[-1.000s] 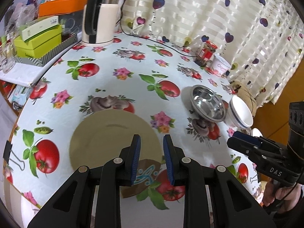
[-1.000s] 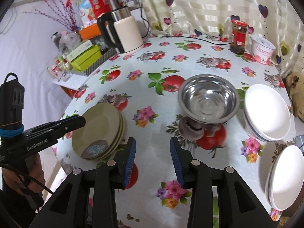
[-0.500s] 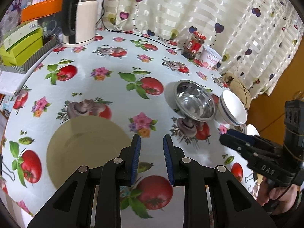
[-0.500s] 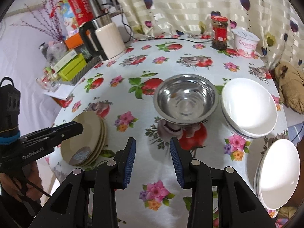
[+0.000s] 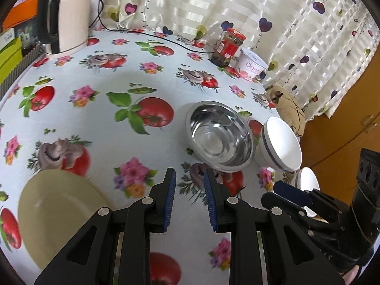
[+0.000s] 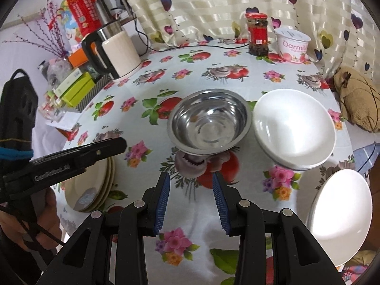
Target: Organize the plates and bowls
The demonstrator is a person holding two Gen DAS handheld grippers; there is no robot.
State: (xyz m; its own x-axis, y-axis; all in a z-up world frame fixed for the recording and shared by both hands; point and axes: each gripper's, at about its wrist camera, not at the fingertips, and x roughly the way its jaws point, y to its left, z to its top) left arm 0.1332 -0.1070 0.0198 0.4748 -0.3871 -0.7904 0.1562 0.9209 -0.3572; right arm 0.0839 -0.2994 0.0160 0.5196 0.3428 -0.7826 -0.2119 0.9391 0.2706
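A steel bowl (image 6: 209, 121) stands mid-table, also in the left wrist view (image 5: 219, 136). Right of it is a stack of white bowls (image 6: 294, 128), with a blue stripe in the left wrist view (image 5: 280, 144). A second white stack (image 6: 339, 213) sits at the near right edge. A stack of beige plates (image 6: 95, 190) lies at the left edge; its top plate shows in the left wrist view (image 5: 57, 213). My left gripper (image 5: 188, 199) is open and empty, above the cloth between plates and steel bowl. My right gripper (image 6: 191, 201) is open and empty, short of the steel bowl.
A kettle (image 6: 114, 54), a red-lidded jar (image 6: 257, 34) and a yoghurt tub (image 6: 293, 42) stand at the back by the curtain. Green boxes (image 6: 76, 90) lie at the left. A brown bag (image 6: 358, 99) sits at the right edge. A cord (image 5: 152, 34) crosses the back.
My left gripper has moved off the beige plates to the right, toward the steel bowl, still open. My right gripper has moved slightly closer to the steel bowl.
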